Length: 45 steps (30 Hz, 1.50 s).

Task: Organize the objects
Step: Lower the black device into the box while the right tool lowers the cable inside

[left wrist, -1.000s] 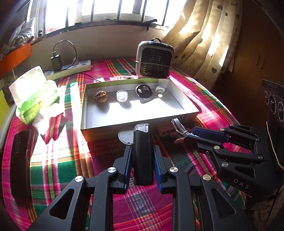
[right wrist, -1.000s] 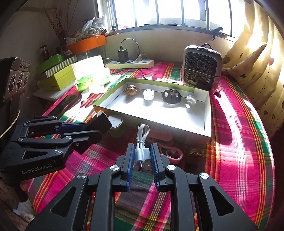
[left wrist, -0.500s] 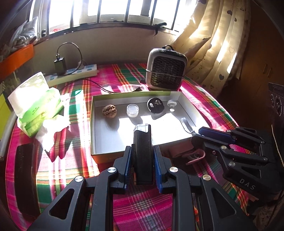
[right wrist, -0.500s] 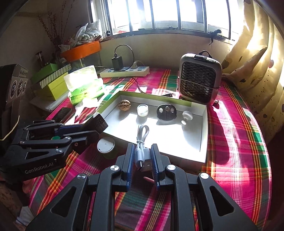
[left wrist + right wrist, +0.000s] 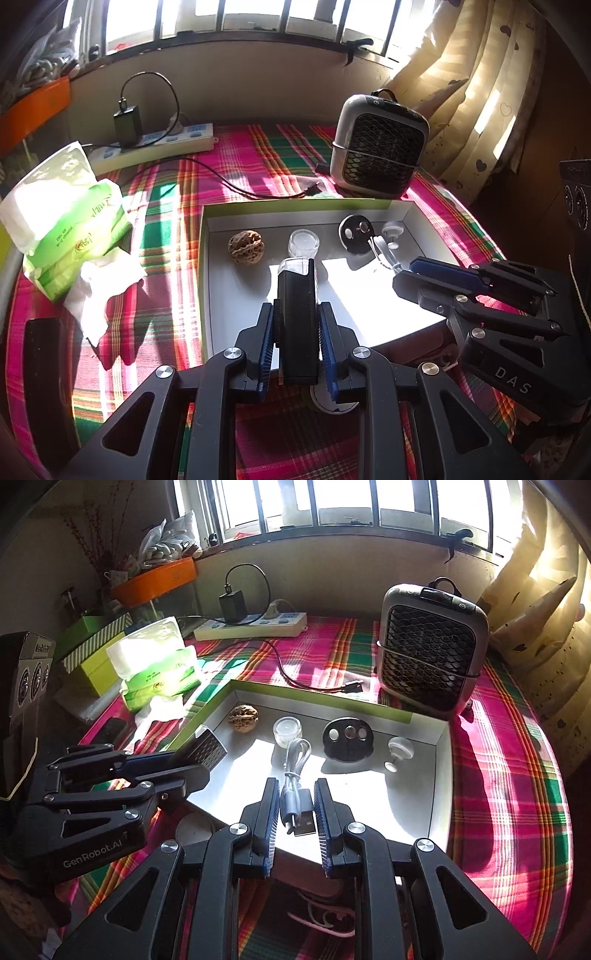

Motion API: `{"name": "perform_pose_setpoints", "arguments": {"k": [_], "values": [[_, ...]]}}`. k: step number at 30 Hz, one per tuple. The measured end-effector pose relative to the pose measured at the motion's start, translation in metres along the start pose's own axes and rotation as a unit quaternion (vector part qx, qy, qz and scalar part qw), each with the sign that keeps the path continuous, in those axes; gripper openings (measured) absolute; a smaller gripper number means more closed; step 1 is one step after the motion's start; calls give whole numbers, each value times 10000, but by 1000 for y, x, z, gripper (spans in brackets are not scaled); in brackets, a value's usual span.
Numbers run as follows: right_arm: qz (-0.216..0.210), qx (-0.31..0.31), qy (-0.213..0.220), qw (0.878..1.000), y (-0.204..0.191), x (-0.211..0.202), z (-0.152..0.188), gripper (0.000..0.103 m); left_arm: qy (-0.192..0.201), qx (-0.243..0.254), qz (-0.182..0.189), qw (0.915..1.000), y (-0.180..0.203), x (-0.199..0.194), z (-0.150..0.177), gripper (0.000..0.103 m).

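Note:
My left gripper (image 5: 296, 310) is shut on a black oblong case with a clear cap (image 5: 295, 288), held above the near part of the open white box (image 5: 236, 295). To its right, my right gripper (image 5: 406, 273) is shut on a coiled grey USB cable (image 5: 293, 764), also over the box floor (image 5: 406, 805). In the right wrist view my right gripper (image 5: 295, 786) sits in the middle and the left gripper (image 5: 184, 760) at the left. Along the box's far wall lie a walnut (image 5: 246, 246), a small glass jar (image 5: 303, 242), a black disc with holes (image 5: 355, 232) and a white knob (image 5: 392, 230).
A small grey heater (image 5: 380, 147) stands behind the box, with a power strip and charger (image 5: 159, 144) by the wall. A green tissue pack (image 5: 66, 221) and a black bar (image 5: 40, 362) lie at the left. A round lid (image 5: 332, 402) and a pink loop (image 5: 325, 915) lie before the box.
Both grippers have moved forward from the checked cloth in front of the box to above its floor, each still holding its object. The things inside the box have not moved.

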State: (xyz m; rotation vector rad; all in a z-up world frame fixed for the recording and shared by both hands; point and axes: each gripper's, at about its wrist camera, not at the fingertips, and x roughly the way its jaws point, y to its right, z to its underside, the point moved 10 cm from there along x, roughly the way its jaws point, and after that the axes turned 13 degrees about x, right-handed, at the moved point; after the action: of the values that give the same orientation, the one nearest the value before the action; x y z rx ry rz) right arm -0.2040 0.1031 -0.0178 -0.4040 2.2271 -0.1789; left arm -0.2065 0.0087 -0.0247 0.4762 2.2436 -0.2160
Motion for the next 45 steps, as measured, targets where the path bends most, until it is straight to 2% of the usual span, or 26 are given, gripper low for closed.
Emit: {"name": "perform_pose_setpoints", "arguments": {"k": [20, 45], "values": [[96, 220, -475, 9986, 8, 53, -13, 20, -230, -59, -134, 9996, -20, 33, -7, 21], [407, 165, -456, 9980, 14, 70, -16, 20, -450, -60, -256, 9986, -26, 49, -6, 21]]}}
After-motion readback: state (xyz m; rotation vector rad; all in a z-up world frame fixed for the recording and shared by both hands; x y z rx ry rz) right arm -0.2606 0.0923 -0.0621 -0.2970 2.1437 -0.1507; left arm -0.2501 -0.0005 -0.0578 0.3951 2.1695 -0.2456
